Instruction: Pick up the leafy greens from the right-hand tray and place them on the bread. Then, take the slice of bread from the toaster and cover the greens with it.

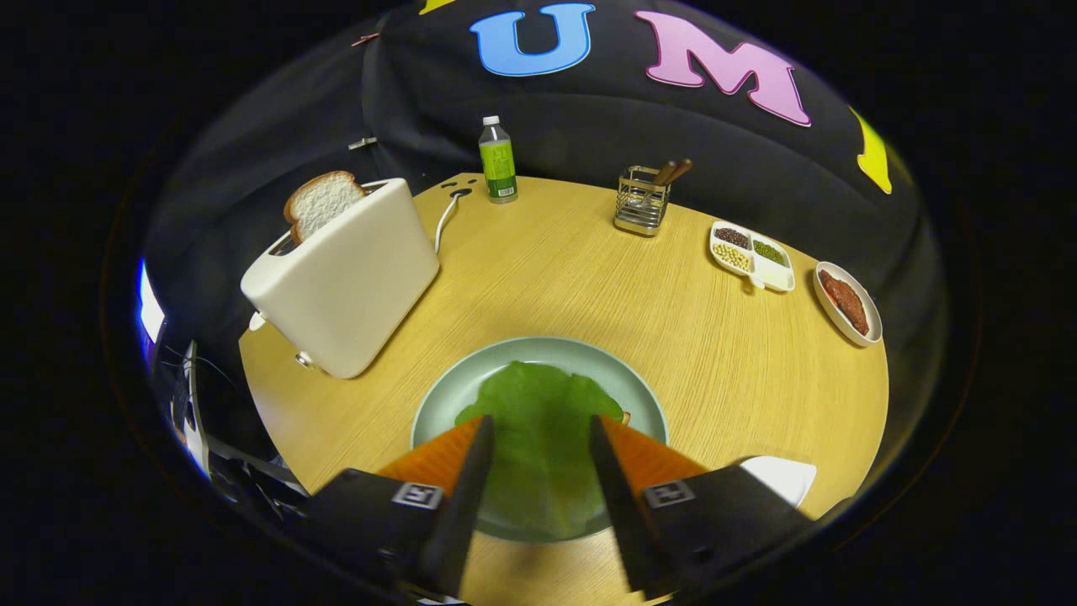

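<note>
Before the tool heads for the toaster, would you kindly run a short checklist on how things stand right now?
1. Leafy greens on the plate, lying between the fingers: ok.
2. Greens over the bottom bread: a brown sliver peeks out at their edge, but whether it is bread: cannot tell.
3. Tool free of the greens: fingers spread apart above the leaf, gripping nothing: ok.
4. Bread slice standing up out of the toaster, reachable from above: ok.
5. Way from plate to toaster: bare table between them: ok.
6. Toaster cord runs behind the toaster, off the path: ok.
</note>
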Demonstrator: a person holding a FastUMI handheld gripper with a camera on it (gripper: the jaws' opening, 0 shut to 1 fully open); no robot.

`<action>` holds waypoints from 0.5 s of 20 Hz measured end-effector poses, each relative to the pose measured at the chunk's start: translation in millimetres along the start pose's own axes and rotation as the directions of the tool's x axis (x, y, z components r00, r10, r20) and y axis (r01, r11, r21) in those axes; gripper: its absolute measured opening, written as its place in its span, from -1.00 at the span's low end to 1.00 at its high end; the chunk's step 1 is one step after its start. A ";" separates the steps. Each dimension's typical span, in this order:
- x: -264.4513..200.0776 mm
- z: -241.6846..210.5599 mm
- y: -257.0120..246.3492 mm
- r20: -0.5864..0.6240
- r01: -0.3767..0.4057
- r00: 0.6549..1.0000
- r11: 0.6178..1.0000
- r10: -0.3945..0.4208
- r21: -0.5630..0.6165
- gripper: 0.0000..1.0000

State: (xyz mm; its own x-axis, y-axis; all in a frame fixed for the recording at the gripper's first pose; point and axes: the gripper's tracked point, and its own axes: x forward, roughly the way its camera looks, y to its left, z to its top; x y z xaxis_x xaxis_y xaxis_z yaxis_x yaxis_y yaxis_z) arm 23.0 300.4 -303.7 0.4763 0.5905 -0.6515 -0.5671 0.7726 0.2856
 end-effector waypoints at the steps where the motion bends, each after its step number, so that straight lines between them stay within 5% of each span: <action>1: 1.8 -2.0 0.0 0.004 0.003 1.000 1.000 -0.003 0.000 1.00; 6: -20.7 15.6 4.4 0.048 -0.013 0.999 1.000 0.012 0.027 0.97; 10: -59.9 78.8 13.9 0.216 -0.026 0.976 0.999 0.016 0.044 0.99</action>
State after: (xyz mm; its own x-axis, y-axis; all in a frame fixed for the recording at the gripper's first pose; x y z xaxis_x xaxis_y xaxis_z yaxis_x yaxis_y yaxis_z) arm 39.6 294.2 -205.3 0.6011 0.6390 -0.4800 -0.5488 0.7666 0.3332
